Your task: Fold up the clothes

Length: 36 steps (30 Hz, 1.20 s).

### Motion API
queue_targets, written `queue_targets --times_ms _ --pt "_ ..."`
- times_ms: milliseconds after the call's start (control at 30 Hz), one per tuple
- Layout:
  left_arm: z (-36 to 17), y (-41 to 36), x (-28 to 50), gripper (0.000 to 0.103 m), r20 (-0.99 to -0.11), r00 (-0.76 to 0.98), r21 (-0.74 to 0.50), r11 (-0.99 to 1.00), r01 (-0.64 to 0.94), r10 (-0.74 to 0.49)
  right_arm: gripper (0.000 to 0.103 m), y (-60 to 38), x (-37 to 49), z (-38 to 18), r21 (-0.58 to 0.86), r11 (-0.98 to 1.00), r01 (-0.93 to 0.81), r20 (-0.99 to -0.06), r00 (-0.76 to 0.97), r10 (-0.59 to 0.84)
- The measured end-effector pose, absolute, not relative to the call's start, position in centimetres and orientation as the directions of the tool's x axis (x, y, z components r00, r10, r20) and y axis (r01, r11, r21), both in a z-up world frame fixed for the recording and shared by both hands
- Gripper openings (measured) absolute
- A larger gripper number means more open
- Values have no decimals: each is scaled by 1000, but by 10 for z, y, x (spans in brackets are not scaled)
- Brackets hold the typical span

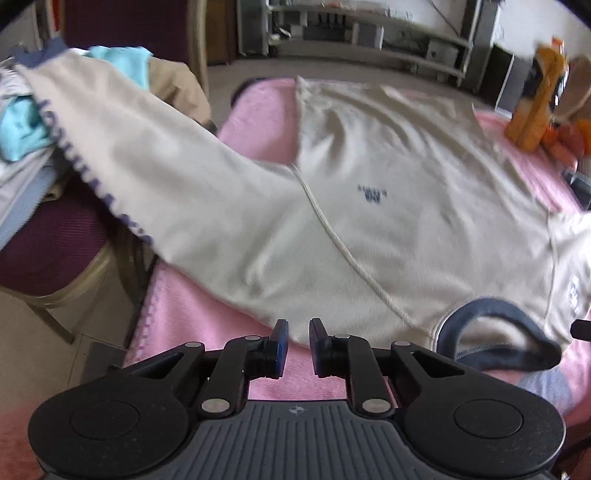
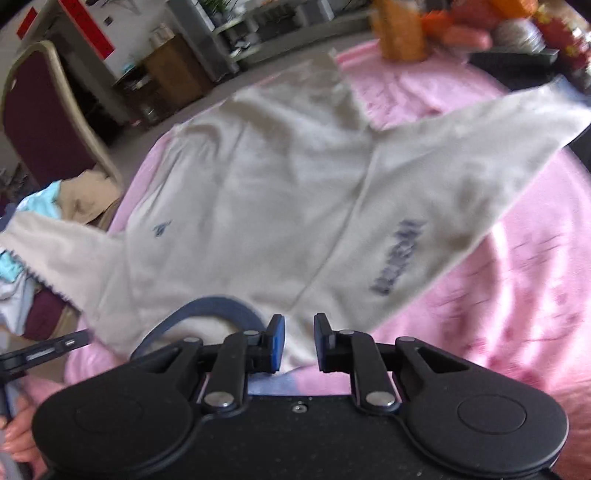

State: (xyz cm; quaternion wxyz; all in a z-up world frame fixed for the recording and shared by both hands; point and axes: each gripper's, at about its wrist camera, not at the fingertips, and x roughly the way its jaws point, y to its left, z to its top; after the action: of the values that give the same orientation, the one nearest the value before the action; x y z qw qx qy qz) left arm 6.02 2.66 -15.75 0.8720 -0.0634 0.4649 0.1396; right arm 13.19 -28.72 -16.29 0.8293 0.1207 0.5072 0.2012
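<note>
A cream long-sleeved sweatshirt (image 1: 388, 184) (image 2: 258, 184) lies spread flat on a pink blanket (image 1: 207, 325) (image 2: 517, 277), its navy collar (image 1: 491, 306) (image 2: 221, 302) nearest me. One sleeve (image 1: 129, 158) trails off the table edge onto a chair. The other sleeve (image 2: 461, 155), with navy lettering, stretches out to the right. My left gripper (image 1: 298, 328) hovers at the near shoulder edge, jaws narrowly apart with nothing between them. My right gripper (image 2: 299, 325) sits just right of the collar, jaws narrowly apart above the shoulder fabric, the pads not pressing on it.
A maroon chair (image 1: 55, 251) (image 2: 37, 122) at the left holds a pile of clothes (image 1: 22, 129) (image 2: 40, 199). Orange packets and food items (image 1: 535, 99) (image 2: 402, 33) crowd the far right of the table. Shelves stand across the room. A hand (image 2: 18, 424) shows at the lower left.
</note>
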Motion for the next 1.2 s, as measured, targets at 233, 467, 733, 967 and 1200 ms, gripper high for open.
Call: queue_targets --times_ms 233,467,733,967,1200 --pt "-171 17 61 21 -888 416 102 965 -242 198 17 -273 132 -170 364 900 -240 -843 325 428" --pt "-118 33 58 18 -796 585 -6 964 -265 156 18 -287 139 -113 457 862 -219 -747 431 506" --pt "-71 58 117 19 -707 688 -34 963 -268 166 31 -275 199 -37 478 831 -284 -581 607 542" --pt "-113 101 211 33 -764 621 -48 944 -325 175 31 -276 288 -91 458 871 -180 -625 632 459" --pt "-152 155 297 39 -796 587 -141 900 -412 144 31 -310 388 -161 494 869 -38 -638 663 392"
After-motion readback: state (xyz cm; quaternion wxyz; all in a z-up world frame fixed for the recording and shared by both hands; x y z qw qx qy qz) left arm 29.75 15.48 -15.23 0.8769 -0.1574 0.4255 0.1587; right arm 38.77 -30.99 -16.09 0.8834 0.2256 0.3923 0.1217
